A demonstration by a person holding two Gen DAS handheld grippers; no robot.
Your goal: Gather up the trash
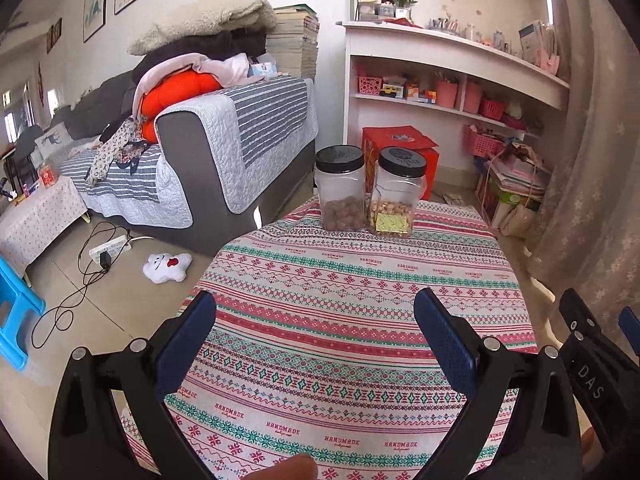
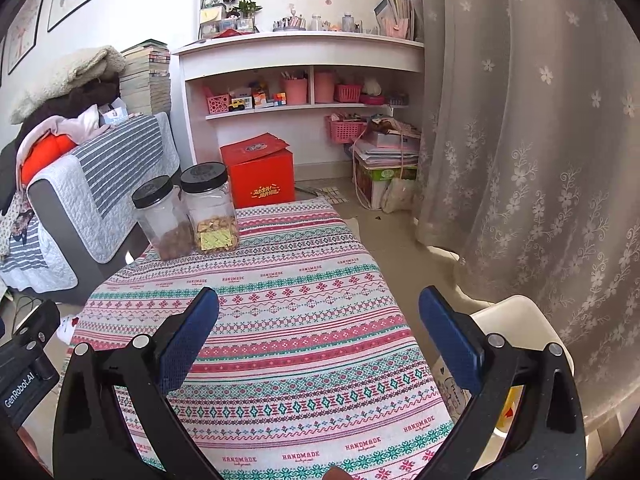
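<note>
My left gripper (image 1: 314,304) is open and empty above the patterned tablecloth of the table (image 1: 352,320). My right gripper (image 2: 318,300) is open and empty above the same table (image 2: 288,320), by its right edge. A white bin (image 2: 520,320) stands on the floor right of the table, under my right finger; something yellow shows inside it. No loose trash shows on the cloth. The right gripper's body shows at the right edge of the left wrist view (image 1: 600,360).
Two black-lidded clear jars stand at the table's far edge: one with brown snacks (image 1: 341,188) (image 2: 162,218), one with yellow snacks (image 1: 396,194) (image 2: 210,208). A grey sofa (image 1: 192,152) is left, a red box (image 2: 258,172) and white shelves (image 2: 300,80) behind, a curtain (image 2: 540,160) right.
</note>
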